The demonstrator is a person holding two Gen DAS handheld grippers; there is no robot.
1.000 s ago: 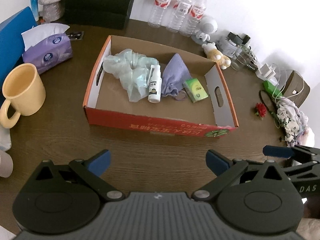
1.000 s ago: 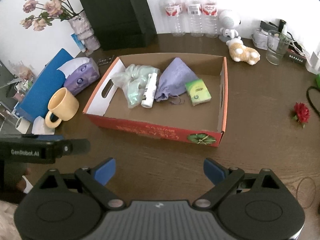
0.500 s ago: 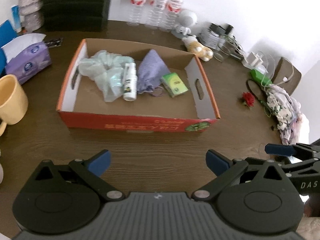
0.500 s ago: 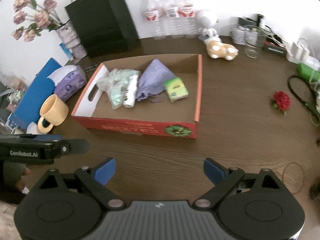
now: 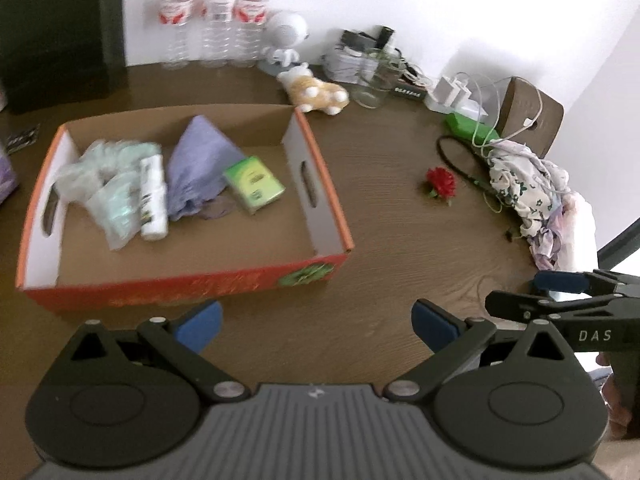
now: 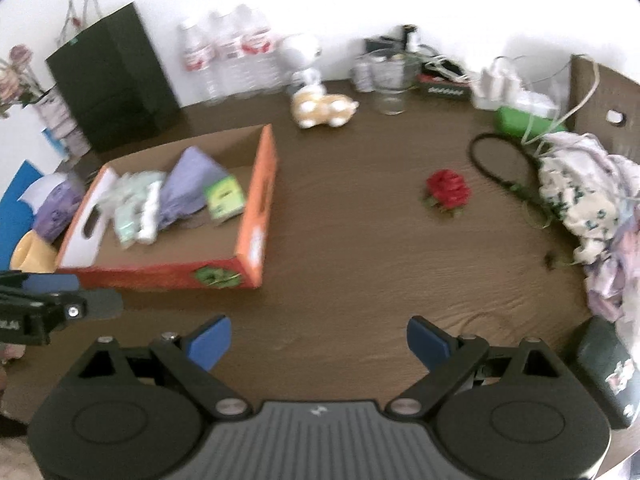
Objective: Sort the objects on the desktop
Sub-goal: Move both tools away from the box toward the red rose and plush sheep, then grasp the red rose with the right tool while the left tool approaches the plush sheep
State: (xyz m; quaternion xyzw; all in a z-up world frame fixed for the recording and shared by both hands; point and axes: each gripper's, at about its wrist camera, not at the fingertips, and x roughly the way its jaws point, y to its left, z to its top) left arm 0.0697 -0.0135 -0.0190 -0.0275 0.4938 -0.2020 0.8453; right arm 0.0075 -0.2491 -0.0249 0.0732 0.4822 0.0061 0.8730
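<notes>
An orange cardboard box (image 5: 320,176) (image 6: 264,184) sits on the dark wooden desk and holds a pale green plastic bag (image 5: 108,184), a white bottle (image 5: 153,196), a purple cloth pouch (image 5: 196,164) and a green packet (image 5: 254,184). A red flower (image 5: 440,182) (image 6: 447,192) lies loose on the desk to the right of the box. My left gripper (image 5: 316,328) hovers open and empty before the box's front right corner. My right gripper (image 6: 318,340) is open and empty over bare desk, with the flower ahead and to its right.
Water bottles (image 5: 216,28), a white toy robot (image 5: 286,36), a plush toy (image 5: 316,94), a glass (image 6: 390,88) and chargers line the back wall. A black hairband (image 6: 496,160), green case (image 6: 524,122) and floral cloth pile (image 6: 588,188) crowd the right. A black bag (image 6: 116,80), tissue pack (image 6: 56,206) and yellow mug (image 6: 30,254) stand left.
Both grippers have swung to the right: the box has slid left in both views and the flower and cloth pile have come closer to centre. Both stay open and empty.
</notes>
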